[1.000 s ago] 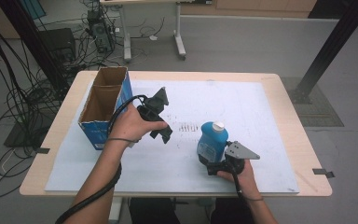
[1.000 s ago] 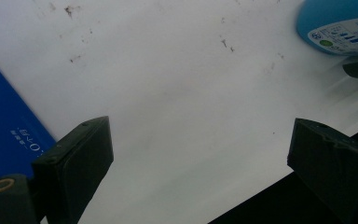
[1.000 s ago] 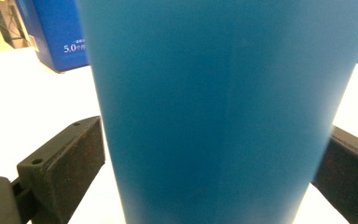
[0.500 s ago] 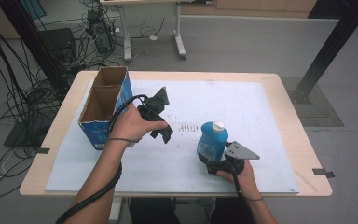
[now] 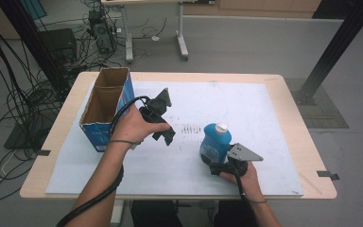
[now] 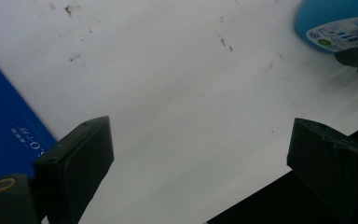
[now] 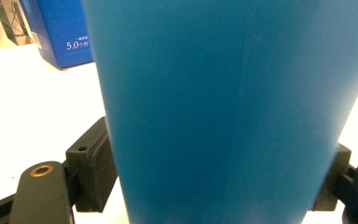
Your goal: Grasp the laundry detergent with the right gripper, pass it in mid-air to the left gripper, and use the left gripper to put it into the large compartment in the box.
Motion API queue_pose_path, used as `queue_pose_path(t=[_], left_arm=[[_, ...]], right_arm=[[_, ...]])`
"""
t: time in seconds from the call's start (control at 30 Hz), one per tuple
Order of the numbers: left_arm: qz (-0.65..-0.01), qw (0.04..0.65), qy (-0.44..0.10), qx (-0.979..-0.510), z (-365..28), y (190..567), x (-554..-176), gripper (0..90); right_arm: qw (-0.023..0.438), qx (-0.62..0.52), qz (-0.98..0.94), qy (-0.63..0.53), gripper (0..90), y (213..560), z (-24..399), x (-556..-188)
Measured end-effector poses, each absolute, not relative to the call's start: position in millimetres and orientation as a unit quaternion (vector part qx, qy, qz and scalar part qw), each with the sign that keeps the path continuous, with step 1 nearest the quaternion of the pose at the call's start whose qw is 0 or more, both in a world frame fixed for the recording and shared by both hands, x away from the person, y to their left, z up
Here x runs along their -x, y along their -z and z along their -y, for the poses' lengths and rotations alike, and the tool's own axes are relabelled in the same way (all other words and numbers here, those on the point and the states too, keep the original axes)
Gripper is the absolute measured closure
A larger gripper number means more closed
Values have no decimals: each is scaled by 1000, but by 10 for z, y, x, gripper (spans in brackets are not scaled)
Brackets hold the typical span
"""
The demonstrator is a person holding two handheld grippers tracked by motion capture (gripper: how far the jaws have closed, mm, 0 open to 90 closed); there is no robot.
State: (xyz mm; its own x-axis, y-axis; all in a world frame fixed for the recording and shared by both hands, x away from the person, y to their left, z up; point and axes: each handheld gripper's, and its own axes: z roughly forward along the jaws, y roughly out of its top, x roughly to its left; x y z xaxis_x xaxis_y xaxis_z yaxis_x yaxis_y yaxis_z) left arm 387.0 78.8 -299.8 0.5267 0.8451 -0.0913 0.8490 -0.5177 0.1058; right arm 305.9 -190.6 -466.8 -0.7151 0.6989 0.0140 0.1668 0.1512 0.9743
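Observation:
A blue bottle [image 5: 215, 142] with a white cap stands upright on the white board [image 5: 255, 104]. My right gripper [image 5: 214, 161] sits low at the bottle's near side. Its jaws have just been closing, and in the right gripper view both pads [image 7: 93, 158] press against the sides of the bottle [image 7: 228, 107]. My left gripper [image 5: 166, 135] is held above the board, left of the bottle and beside the box. Its jaws stand wide open, with nothing between the left gripper's [image 6: 200, 163] pads, only the board below.
An open cardboard box [image 5: 105, 106] with blue sides stands at the board's left end, close to my left hand. The wooden table [image 5: 307, 142] rims the board. Cables, desk legs and a black post stand on the floor beyond.

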Motion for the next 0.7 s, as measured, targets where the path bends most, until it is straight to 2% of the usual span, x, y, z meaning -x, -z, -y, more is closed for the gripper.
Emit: queue_pose_path(t=[0.7], left_arm=[[-485, 69, 13, -872, -757, 2978, -3872, 75]], right_arm=[[230, -297, -726, -575, 335, 4666, 1898, -3061]])
